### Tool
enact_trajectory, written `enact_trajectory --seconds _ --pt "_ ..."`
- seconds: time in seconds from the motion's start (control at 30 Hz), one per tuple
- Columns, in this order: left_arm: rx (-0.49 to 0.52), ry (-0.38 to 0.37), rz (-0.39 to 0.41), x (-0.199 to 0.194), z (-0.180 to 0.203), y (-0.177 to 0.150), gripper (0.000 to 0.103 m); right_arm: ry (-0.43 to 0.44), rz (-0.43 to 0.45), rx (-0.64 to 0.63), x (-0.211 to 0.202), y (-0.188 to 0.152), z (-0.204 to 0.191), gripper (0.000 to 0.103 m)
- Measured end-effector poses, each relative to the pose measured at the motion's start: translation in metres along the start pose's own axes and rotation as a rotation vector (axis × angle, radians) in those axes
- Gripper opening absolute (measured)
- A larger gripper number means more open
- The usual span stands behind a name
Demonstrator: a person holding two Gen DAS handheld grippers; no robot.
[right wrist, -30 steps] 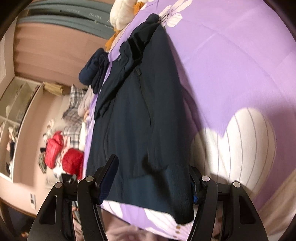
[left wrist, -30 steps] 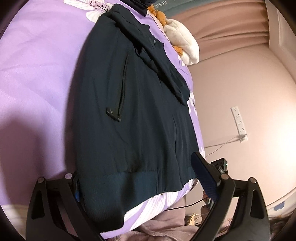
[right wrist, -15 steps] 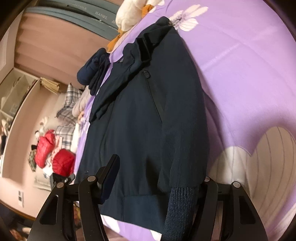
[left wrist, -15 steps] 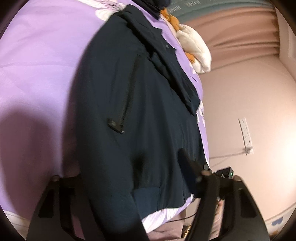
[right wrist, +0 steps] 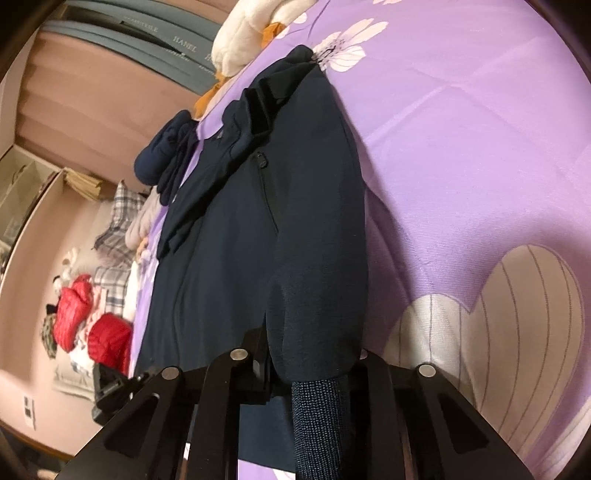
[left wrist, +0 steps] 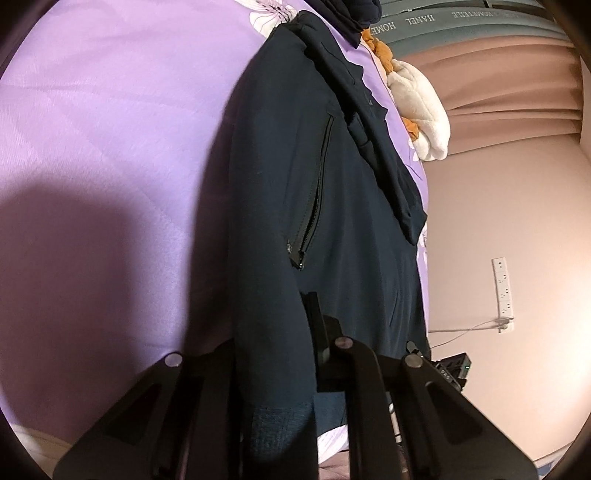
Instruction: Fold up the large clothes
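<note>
As the dark jacket (left wrist: 332, 229) lies on the purple bed (left wrist: 110, 129), both grippers' jaws have just closed: left gripper (left wrist: 280, 332) and right gripper (right wrist: 314, 354) each pinch its hem.

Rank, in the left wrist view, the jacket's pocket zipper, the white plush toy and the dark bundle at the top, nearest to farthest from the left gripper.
1. Pocket zipper, mid-jacket, just beyond the left gripper.
2. White plush toy, upper right at the bed edge.
3. Dark bundle, top, past the collar.
</note>
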State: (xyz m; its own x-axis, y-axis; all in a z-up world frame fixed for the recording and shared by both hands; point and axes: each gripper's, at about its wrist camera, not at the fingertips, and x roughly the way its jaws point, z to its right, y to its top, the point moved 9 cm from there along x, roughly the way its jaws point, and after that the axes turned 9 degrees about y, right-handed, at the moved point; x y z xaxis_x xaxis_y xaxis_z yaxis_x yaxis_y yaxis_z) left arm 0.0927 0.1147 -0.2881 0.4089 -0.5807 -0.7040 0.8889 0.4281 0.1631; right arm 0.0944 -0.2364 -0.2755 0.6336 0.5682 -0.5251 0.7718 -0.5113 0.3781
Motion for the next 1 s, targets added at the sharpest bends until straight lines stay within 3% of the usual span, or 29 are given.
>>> enact_trajectory --seconds 0.17,0.43,0.63,1.0 --pt "0.014 0.014 0.016 -0.005 0.008 0.0 0.011 0.013 0.019 -0.021 -0.004 0.0 -0.012 0.019" --pt "0.073 -0.079 0.079 -0.027 0.035 0.009 0.011 0.094 0.05 -0.069 -0.011 0.006 -0.046 0.016" --pt "0.112 -0.097 0.111 -0.036 0.051 0.009 0.01 0.133 0.075 -0.125 -0.016 0.009 -0.072 0.016" --pt "0.176 -0.135 0.172 -0.059 0.068 0.007 0.009 0.179 0.109 -0.167 -0.03 0.011 -0.082 0.014"
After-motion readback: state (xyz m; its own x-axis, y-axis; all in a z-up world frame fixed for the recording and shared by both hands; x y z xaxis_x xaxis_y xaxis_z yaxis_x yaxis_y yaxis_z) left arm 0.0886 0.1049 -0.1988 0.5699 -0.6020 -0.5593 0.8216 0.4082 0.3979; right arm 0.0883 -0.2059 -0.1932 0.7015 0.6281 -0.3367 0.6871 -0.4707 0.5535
